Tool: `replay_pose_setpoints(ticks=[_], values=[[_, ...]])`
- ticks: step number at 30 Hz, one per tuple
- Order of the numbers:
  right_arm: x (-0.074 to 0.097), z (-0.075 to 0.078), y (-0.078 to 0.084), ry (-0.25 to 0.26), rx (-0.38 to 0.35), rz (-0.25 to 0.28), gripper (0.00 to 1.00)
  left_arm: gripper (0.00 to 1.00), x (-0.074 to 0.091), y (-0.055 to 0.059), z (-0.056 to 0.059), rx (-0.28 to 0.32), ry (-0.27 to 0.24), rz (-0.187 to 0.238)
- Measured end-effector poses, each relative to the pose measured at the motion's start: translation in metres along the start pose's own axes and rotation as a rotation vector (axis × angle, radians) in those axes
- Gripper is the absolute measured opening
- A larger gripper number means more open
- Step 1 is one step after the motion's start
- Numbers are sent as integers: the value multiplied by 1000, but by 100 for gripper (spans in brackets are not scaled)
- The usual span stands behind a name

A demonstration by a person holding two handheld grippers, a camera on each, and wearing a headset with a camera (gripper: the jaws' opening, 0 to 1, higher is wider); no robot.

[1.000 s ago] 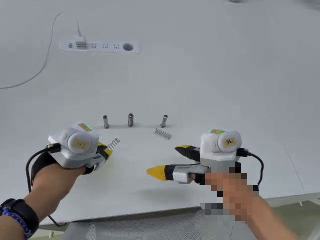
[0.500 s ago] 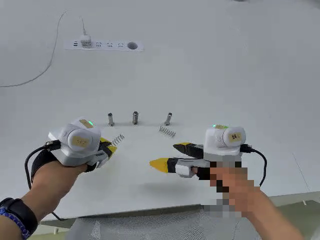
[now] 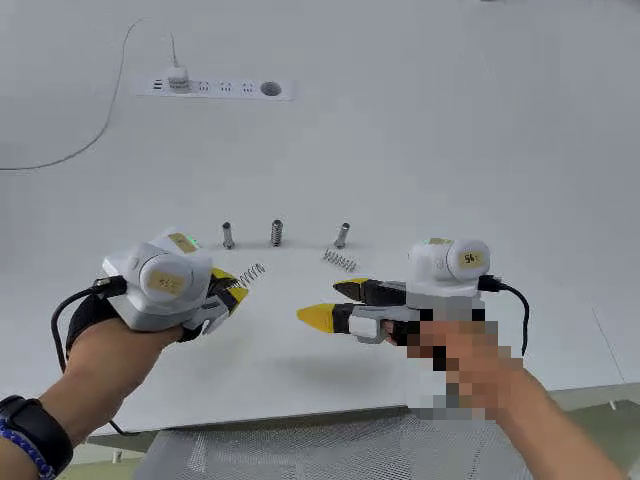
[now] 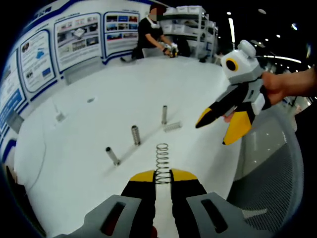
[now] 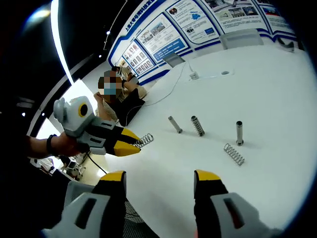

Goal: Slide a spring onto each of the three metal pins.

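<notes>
Fingertips (image 4: 143,176) of the left gripper (image 4: 162,177) are clenched on the near end of a spring (image 4: 162,159), low in the middle of the left gripper view. Most of the coil sticks out free ahead of the jaws, a grip that leaves the open end ready to go over the top of a pin.

Beyond it three metal pins stand in a row. The left pin (image 4: 113,155) is bare, the middle pin (image 4: 135,135) already wears a coil, and the right pin (image 4: 164,114) is bare. By my reading one pin of three is done, and the held spring is meant for a bare one, probably the left pin, which is nearest to it.

A loose spring (image 4: 172,127) lies flat on the table (image 3: 420,150) just beside the right pin, handy for the last pin.

The right gripper (image 3: 325,303) hovers over the table at the lower centre-right of the head view. Its jaws are spread wide and grasp nothing, with the tips turned toward the row, so it looks to be waiting its turn.

The next move likely calls for lining the coil's axis up with the pin, since a spring held by one end bends easily and could catch on the pin's edge.

A power strip (image 3: 215,88) lies at the upper left of the head view, well apart from the work.
</notes>
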State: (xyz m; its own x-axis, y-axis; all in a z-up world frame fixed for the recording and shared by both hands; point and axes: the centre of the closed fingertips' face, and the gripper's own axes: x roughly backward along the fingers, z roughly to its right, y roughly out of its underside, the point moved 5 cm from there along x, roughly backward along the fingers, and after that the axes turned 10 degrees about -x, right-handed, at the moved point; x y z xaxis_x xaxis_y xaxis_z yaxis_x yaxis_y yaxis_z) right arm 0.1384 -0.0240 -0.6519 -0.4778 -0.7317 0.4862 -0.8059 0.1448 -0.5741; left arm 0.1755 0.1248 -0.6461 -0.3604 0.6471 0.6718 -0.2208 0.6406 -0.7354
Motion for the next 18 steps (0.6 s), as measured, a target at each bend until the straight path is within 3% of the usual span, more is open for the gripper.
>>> replay_pose_setpoints(ticks=[18], values=[[-10, -10, -9, -62, -13, -12, 44, 10, 3, -5, 19, -59, 60, 17]])
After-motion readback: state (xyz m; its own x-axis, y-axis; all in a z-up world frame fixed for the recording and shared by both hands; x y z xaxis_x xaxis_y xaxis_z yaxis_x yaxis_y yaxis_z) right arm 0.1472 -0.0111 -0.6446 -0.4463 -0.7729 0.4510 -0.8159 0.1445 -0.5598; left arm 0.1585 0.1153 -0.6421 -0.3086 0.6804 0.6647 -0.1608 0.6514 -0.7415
